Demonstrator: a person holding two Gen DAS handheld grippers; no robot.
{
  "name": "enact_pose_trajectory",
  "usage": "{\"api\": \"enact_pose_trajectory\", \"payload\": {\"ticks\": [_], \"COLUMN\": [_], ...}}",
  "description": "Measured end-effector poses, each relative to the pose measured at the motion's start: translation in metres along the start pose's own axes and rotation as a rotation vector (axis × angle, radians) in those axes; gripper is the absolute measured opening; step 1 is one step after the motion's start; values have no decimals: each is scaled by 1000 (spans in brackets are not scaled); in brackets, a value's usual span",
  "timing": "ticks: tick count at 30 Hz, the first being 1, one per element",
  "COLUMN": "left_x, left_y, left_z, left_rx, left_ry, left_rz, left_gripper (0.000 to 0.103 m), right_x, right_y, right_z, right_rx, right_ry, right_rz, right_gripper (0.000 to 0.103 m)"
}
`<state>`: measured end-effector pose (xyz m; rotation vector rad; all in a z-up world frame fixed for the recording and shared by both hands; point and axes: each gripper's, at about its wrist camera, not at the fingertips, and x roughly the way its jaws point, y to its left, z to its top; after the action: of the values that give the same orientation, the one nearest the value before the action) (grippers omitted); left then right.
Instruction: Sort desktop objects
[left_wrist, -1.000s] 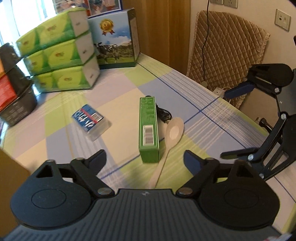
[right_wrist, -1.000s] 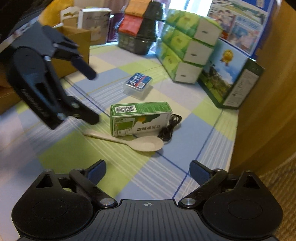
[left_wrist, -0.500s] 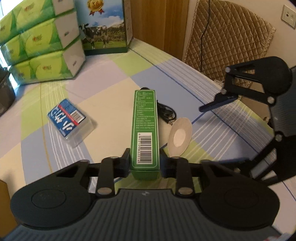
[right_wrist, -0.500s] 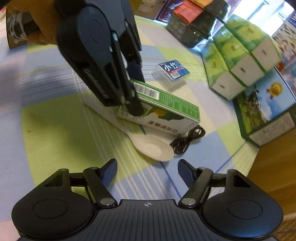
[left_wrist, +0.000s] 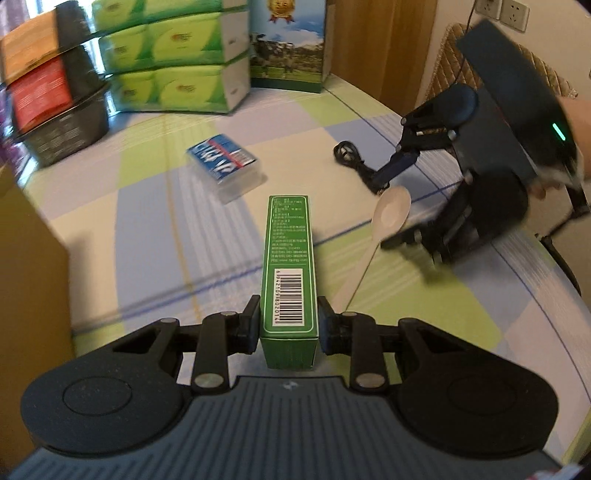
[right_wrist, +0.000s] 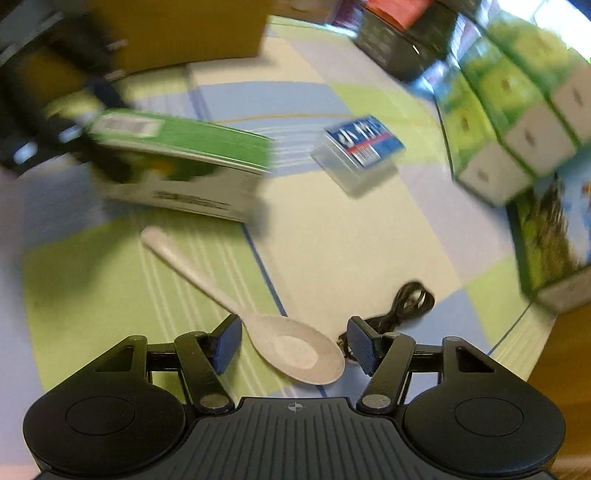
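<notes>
The green box (left_wrist: 289, 273), which half a second ago lay on the desk (left_wrist: 155, 221) as the left gripper (left_wrist: 288, 325) closed on its barcode end, is now lifted clear, clamped between both pads. The first object of the sort appears to be on its way to a bin. The right gripper (right_wrist: 293, 345), jaws wide, has dropped over the spoon (right_wrist: 295, 352), its bowl between the fingers, suggesting the next pick. The left view shows the firm grip on the box; the right view, blurred, shows the box raised above the desk and the cable (right_wrist: 406, 306) just beside the spoon. The blue case (left_wrist: 221, 166) lies untouched.
</notes>
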<state>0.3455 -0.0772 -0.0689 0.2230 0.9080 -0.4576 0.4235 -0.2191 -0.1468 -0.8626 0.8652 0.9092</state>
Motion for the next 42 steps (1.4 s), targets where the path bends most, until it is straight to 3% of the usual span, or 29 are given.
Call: {"api": "enact_pose_trajectory", "payload": {"ticks": [2,4,6,9,14,21,25,26,28,29,30,32,37,42], "left_x": [-7,-12,-18,-27,-41,-63,-74,-77,-81,-82,-84,-88,-89,-81], "left_y": [2,3,3,6,11,11,2,-1,-6,-7,-8,-11,-13,-11], "left_z": [-12,-21,-29,-43,-68,-96,-106,-108,-113,-115,-117,-119,-120,-125], "left_rx": [-31,-56,-76,-128,-194,-284,-290,-281,-266,-262,-256,-238,-181,-180], "left_ry": [-8,-15,-20,-29,-33,-42,-46,-46,-48,-52,-59,-76,-113,-126], "left_rz": [10,12,15,12,17,31,24,26,25,25,26,42,60,50], "left_gripper": [25,25,25,25,25,25,25,25,25,26,26,28,43,47], "right_x": [1,-1,-5,-14,-30,-55,-70,-74,-86,-92,-98,-108,-107,-98], "right_y": [-8,-9,-6,12,41,73,114,122,143,152,160,178,202,197], "right_z": [1,-1,-3,-9,-20,-51,-61,-62,-60,-58,-58,-54,-44,-48], "right_rx": [85,145,182,213,418,963,1077,1078,1029,1003,992,945,764,659], "right_ry": [25,45,63,84,97,98,66,56,33,19,3,-74,-128,-202], "right_rz": [21,35,62,74,111,250,274,266,189,133,93,21,-128,-176], "right_gripper": [59,49,22,10,6,4,4,5,24,57,81,83,83,83]}}
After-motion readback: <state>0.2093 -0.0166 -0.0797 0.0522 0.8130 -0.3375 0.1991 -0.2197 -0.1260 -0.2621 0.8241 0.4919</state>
